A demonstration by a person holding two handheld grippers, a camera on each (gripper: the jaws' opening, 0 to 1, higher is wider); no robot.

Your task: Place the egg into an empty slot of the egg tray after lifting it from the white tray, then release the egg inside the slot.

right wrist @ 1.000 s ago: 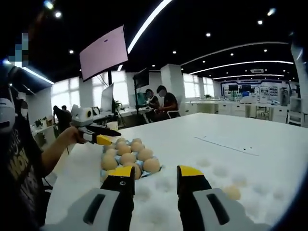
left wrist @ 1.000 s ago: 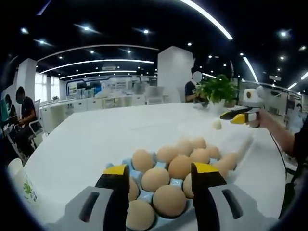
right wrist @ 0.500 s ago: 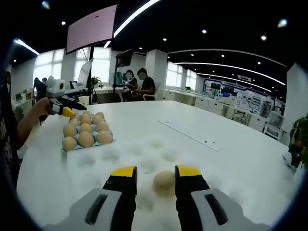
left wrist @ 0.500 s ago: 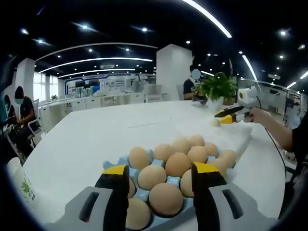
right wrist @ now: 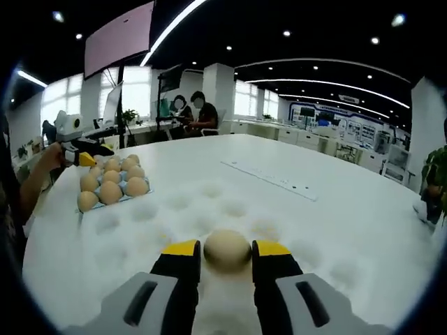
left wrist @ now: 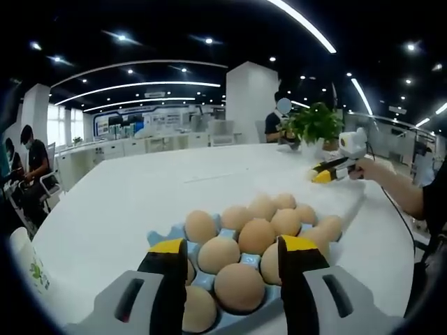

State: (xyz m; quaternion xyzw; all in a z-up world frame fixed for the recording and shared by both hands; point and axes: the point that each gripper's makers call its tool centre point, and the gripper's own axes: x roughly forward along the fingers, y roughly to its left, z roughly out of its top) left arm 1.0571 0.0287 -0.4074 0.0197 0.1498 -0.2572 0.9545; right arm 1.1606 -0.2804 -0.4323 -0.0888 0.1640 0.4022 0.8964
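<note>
Closed in on the egg (right wrist: 227,249) with the right gripper (right wrist: 227,252): a second ago off to the right of the jaws on the white tray (right wrist: 140,230), half a second ago just ahead between the yellow tips, now squarely between them with both tips against its sides. Swung away from the egg tray (right wrist: 110,186), which now sits farther off to the left in the right gripper view. In the left gripper view, right gripper (left wrist: 323,175) dropped lower toward the white tray (left wrist: 349,197), with the pale egg beside its tips no longer distinguishable there.
</note>
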